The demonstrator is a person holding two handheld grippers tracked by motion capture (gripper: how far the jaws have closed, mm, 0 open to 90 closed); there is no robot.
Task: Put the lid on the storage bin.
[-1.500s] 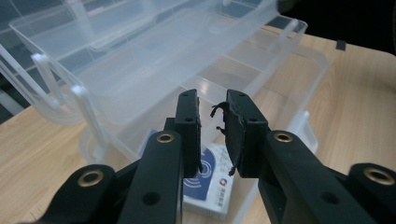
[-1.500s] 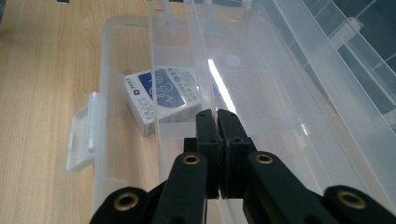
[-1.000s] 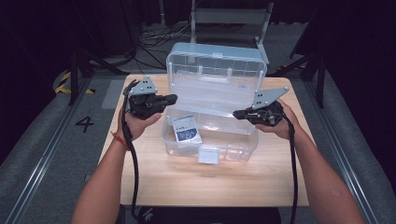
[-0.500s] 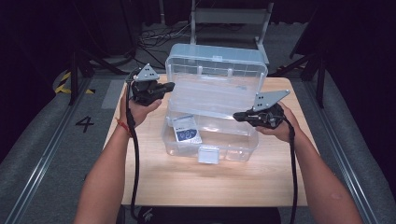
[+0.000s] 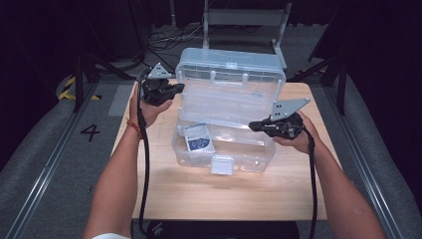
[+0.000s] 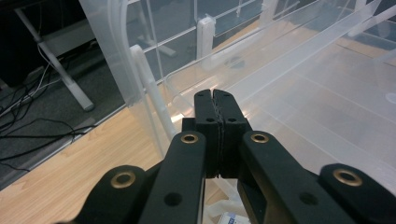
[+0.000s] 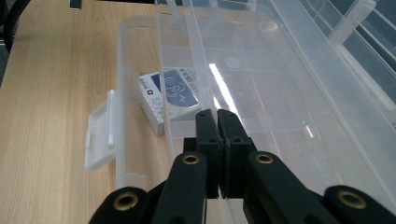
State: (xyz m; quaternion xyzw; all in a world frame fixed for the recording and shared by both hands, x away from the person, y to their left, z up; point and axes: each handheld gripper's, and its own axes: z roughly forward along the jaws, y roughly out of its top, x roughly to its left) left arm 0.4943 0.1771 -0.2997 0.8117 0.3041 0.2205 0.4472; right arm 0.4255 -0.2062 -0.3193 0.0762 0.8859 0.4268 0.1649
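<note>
A clear plastic box (image 5: 224, 144) sits open in the middle of the wooden table (image 5: 229, 194), its long side running left to right and its lid (image 5: 229, 82) standing up at the back. Through the see-through walls the inner tray is hard to trace. A small blue-and-white packet (image 5: 199, 139) lies in the left end; its print is too small to read. The left gripper (image 5: 178, 88) hangs by the lid's left edge with its jaws pressed together on nothing. The right gripper (image 5: 253, 125) is at the box's right end, jaws likewise together and empty. A white latch (image 5: 222, 165) hangs off the front wall.
</note>
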